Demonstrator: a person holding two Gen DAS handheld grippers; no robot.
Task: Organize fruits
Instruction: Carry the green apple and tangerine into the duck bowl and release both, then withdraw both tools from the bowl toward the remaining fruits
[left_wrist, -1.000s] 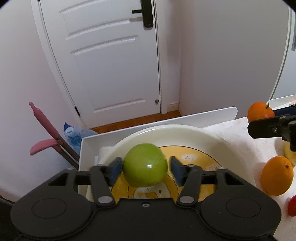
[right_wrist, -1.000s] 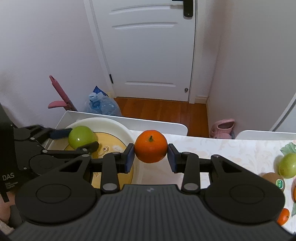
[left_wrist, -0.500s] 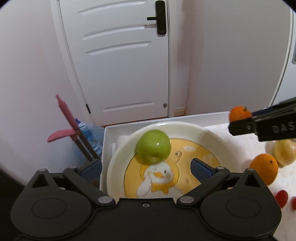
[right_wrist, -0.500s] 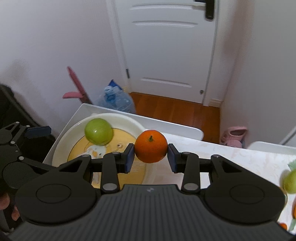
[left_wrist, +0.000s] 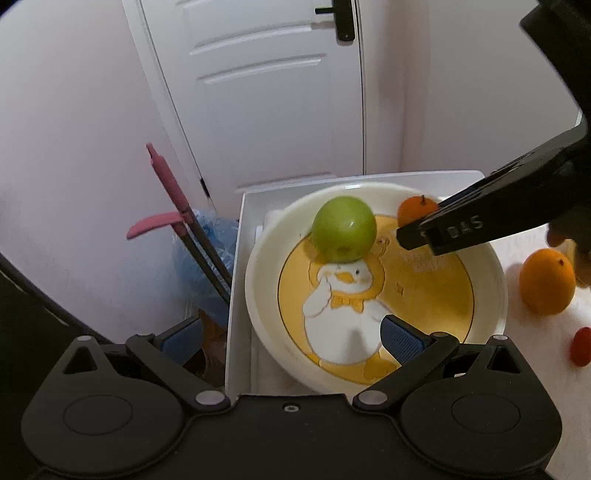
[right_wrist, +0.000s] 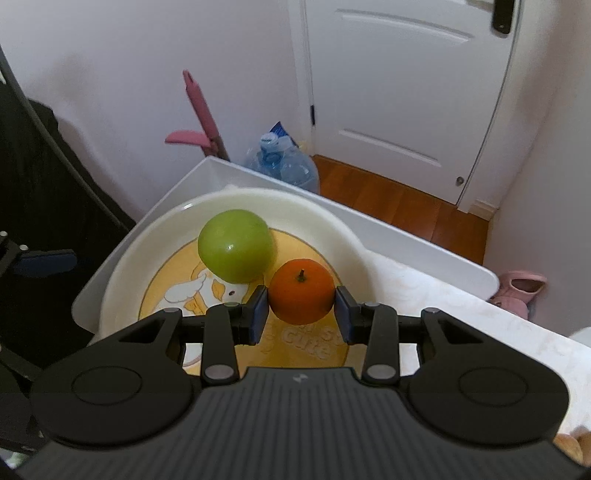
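Note:
A green apple (left_wrist: 344, 234) (right_wrist: 236, 246) lies in the cream bowl (left_wrist: 258, 258) (right_wrist: 122, 273) with a yellow duck picture. My left gripper (left_wrist: 291, 338) is open wide, pulled back at the bowl's near rim, with nothing between its fingers. My right gripper (right_wrist: 300, 310) is shut on a small orange (right_wrist: 301, 291) (left_wrist: 415, 210) and hovers over the bowl, just right of the apple. In the left wrist view the right gripper's black body (left_wrist: 480, 225) crosses the bowl from the right and hides part of that orange.
The bowl sits in a white tray (left_wrist: 240, 280) (right_wrist: 406, 240) at the table's left corner. Another orange (left_wrist: 546, 280) and a small red fruit (left_wrist: 580, 347) lie on the tablecloth to the right. Beyond the edge stand a water bottle (right_wrist: 284, 162), a pink-handled tool (left_wrist: 168, 192) and a door.
My left gripper let go of the green apple, opened wide and drew back; the apple now rests in the bowl. My right gripper carried the small orange left and down over the bowl.

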